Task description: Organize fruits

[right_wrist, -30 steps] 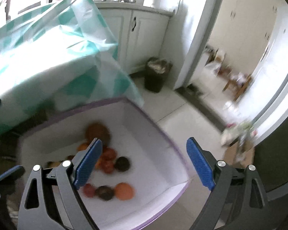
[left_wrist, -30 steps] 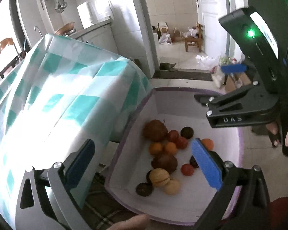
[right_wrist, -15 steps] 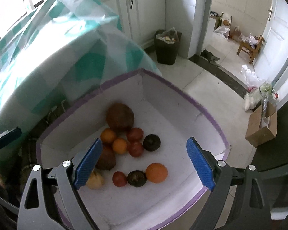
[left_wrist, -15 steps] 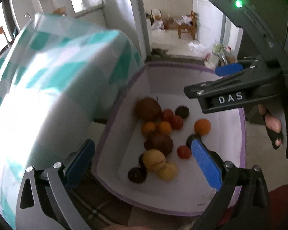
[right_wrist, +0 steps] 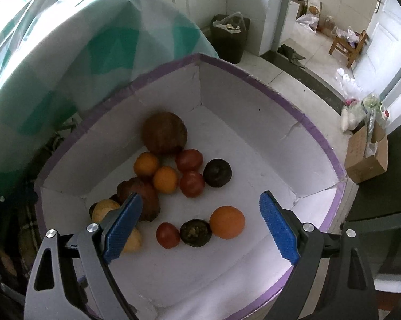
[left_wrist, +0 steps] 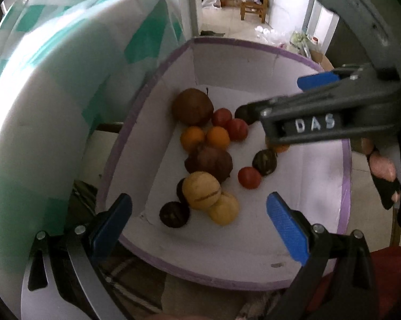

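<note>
left tool (left_wrist: 199,220): now lower and closer over the white bin (left_wrist: 254,53), fruit larger in view
right tool (right_wrist: 199,222): now down over the bin, above the orange (right_wrist: 227,222); it partly hides that orange in the left view

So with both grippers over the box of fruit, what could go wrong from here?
The fruits lie bunched and touching, so open fingers closing on one may nudge its neighbours and set them rolling. The right gripper and left gripper hover over the same white box, so they might collide.
</note>
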{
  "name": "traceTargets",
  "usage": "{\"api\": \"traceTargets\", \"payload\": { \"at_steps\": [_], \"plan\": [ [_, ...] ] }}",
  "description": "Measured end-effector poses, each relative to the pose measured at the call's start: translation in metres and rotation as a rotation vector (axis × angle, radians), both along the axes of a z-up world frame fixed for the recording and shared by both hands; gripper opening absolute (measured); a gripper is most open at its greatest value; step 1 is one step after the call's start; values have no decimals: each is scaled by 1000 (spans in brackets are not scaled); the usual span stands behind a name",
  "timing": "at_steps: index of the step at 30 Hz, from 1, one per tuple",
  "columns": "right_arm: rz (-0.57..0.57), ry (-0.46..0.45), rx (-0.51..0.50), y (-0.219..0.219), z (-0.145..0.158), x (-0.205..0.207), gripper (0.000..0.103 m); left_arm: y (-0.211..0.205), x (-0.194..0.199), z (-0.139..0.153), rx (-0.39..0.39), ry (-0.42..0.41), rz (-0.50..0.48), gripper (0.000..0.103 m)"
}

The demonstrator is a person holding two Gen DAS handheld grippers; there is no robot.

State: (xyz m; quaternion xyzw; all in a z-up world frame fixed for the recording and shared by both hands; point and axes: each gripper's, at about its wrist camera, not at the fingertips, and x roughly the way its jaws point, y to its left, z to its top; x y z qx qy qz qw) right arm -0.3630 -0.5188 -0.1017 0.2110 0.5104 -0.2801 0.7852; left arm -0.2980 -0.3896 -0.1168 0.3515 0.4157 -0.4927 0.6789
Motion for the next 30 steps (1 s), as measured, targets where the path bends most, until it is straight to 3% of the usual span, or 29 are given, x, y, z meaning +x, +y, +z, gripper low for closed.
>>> {"api": "traceTargets", "payload": {
  "at_steps": [30],
  "plan": [
    [12,-12,33,5,-5,6,87,-1,1,-8,29,-10,6,101]
  ]
}}
